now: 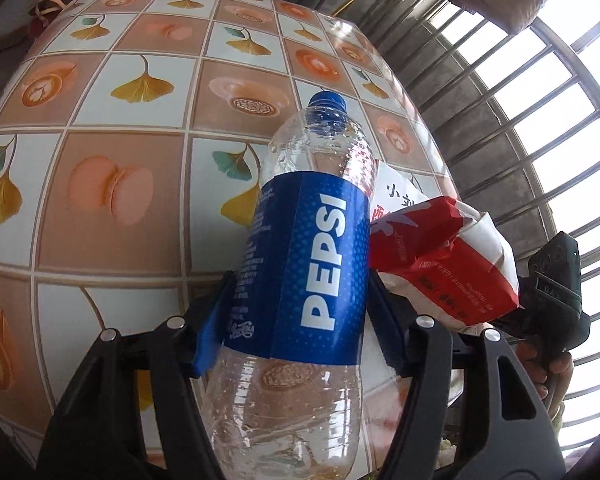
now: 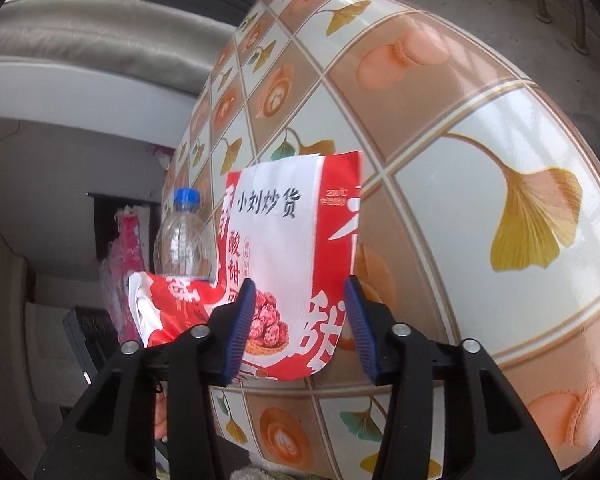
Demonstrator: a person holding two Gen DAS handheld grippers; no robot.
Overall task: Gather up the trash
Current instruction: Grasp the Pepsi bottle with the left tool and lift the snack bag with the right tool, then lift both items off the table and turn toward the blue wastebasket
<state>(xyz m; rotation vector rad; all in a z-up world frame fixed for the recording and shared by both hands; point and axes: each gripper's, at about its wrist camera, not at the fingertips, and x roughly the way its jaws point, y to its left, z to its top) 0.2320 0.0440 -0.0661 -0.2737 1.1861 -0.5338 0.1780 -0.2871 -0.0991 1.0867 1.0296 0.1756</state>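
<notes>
My left gripper (image 1: 300,312) is shut on an empty clear Pepsi bottle (image 1: 308,264) with a blue label and blue cap, held above the table. The bottle's top also shows in the right wrist view (image 2: 184,240). A red and white snack bag (image 1: 440,256) is next to the bottle on its right. In the right wrist view my right gripper (image 2: 300,328) holds that snack bag (image 2: 288,256) between its blue pads, raised over the table edge. The right gripper's body shows at the right of the left wrist view.
The table (image 1: 140,128) has a glossy cloth patterned with ginkgo leaves and macarons. A barred window (image 1: 540,100) is to the right. A grey sofa (image 2: 80,40) and a pink item (image 2: 128,248) lie beyond the table edge.
</notes>
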